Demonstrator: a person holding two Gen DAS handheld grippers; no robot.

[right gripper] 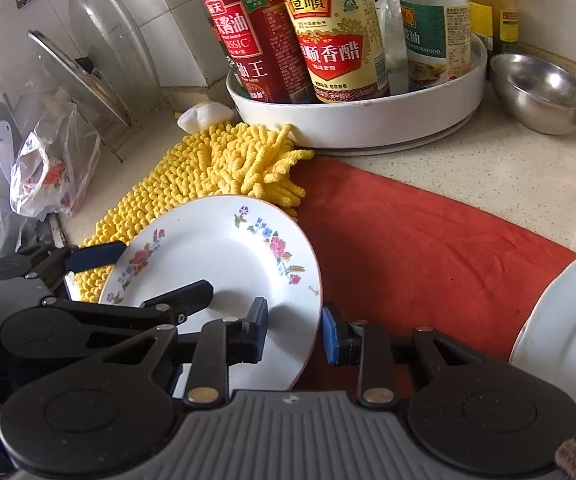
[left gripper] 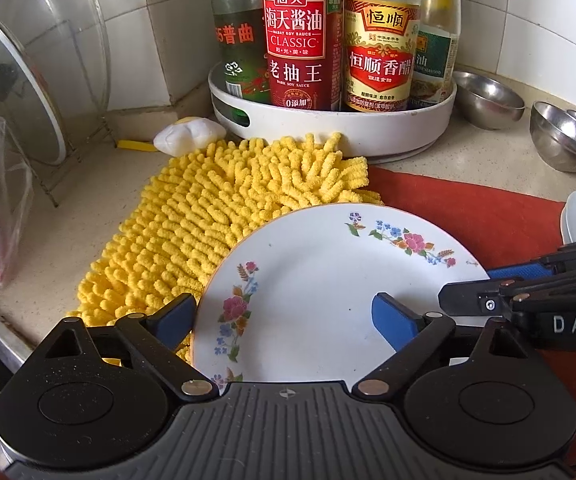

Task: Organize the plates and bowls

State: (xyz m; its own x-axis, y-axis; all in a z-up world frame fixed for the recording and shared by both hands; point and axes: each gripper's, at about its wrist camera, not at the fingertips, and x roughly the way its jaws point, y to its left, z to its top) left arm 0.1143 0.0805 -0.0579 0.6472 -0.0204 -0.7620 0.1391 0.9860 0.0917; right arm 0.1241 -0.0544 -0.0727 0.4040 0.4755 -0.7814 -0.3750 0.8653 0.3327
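Right gripper [right gripper: 294, 330] pinches the near right rim of the flowered plate [right gripper: 215, 248], jaws narrowed on the edge, one pad above the face and one outside the rim. Left gripper [left gripper: 283, 316] stands wide, its pads clear of the plate, one off the left edge over the yellow chenille mat [left gripper: 191, 216], the other above the plate's centre; it holds nothing. Plate sits partly on that mat and partly on the red cloth [right gripper: 428, 248]. Judgement: grip is shallow and off-centre, so I should lift slowly, keep the plate level, and carry it clear of the white plate [right gripper: 568, 344] at right. Left gripper can steady the far rim if it sags.
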